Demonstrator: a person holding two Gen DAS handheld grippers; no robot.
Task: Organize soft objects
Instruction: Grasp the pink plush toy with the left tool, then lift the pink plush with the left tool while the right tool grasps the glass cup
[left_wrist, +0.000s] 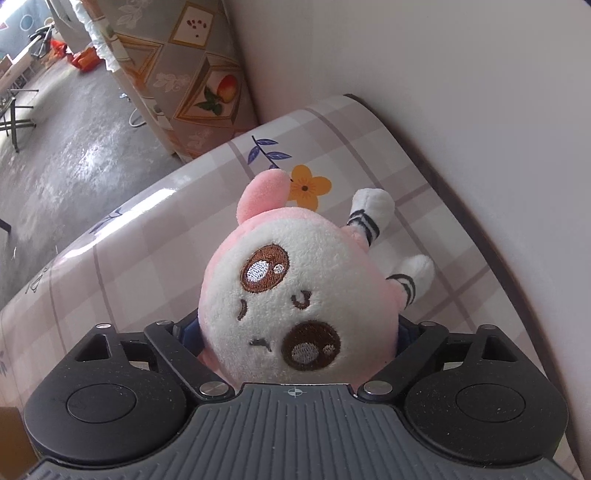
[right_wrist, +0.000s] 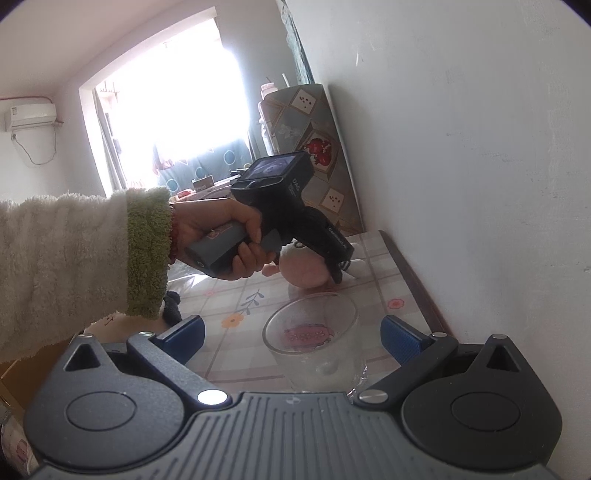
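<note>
A clear glass (right_wrist: 314, 343) is seen only from the right wrist, between the wide-open right gripper (right_wrist: 293, 338). The plush toy (left_wrist: 295, 295) is clamped on the table (left_wrist: 147, 258) by the left gripper (left_wrist: 295, 332).

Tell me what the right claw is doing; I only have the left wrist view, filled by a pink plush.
Observer: The right claw is open, its fingers either side of a clear glass without touching it.
Operator: Is the plush lifted?
Observer: No, the plush lies on the table beyond the glass, with the left claw pointing down over it.
Operator: What holds that claw?
Observer: A hand in a fuzzy white sleeve with a green cuff.
</note>
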